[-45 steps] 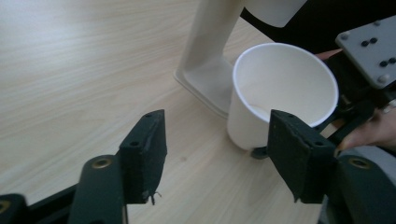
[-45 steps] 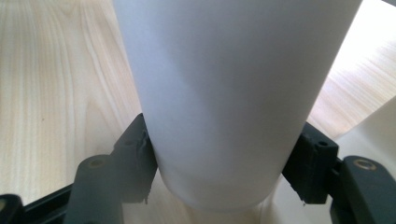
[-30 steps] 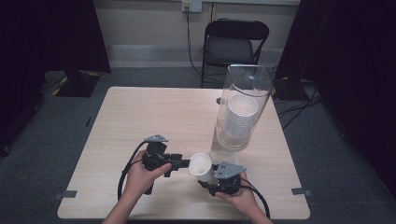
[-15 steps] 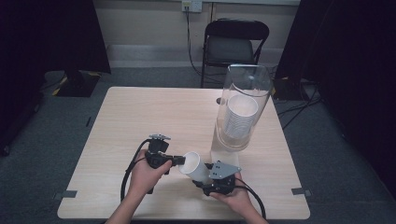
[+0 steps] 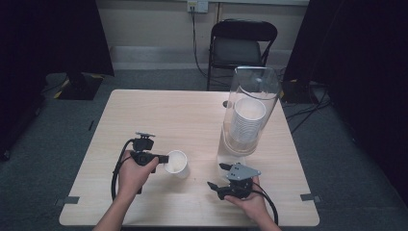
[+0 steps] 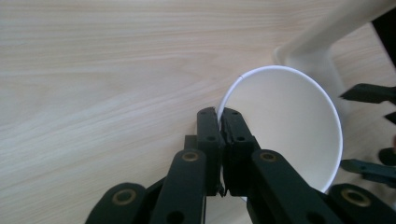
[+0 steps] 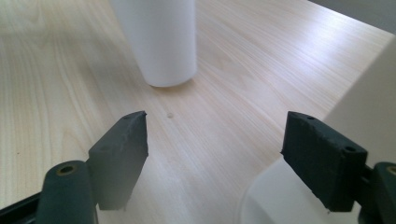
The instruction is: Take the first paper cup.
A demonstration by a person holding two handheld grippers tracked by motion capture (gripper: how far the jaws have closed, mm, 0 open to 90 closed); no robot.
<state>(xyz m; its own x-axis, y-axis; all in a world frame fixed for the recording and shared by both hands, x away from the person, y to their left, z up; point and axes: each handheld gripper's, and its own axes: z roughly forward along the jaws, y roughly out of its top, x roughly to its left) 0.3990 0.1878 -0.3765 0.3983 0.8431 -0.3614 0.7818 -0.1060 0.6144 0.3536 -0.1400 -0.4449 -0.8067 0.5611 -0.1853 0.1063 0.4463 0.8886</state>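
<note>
Since a second ago, we have passed the paper cup point(image 5: 176, 162) from our right tongs point(image 5: 217, 176) to our left tongs point(image 5: 166, 158), whose jaws have just been closing and now pinch its thin rim, wall between them. Our right tongs' jaws have just been opening and stand spread, nothing between them, freeing the cup. Smooth, white and tapered, it sits at the left tongs' tips, over pale wood-grain table point(image 5: 159, 115).
</note>
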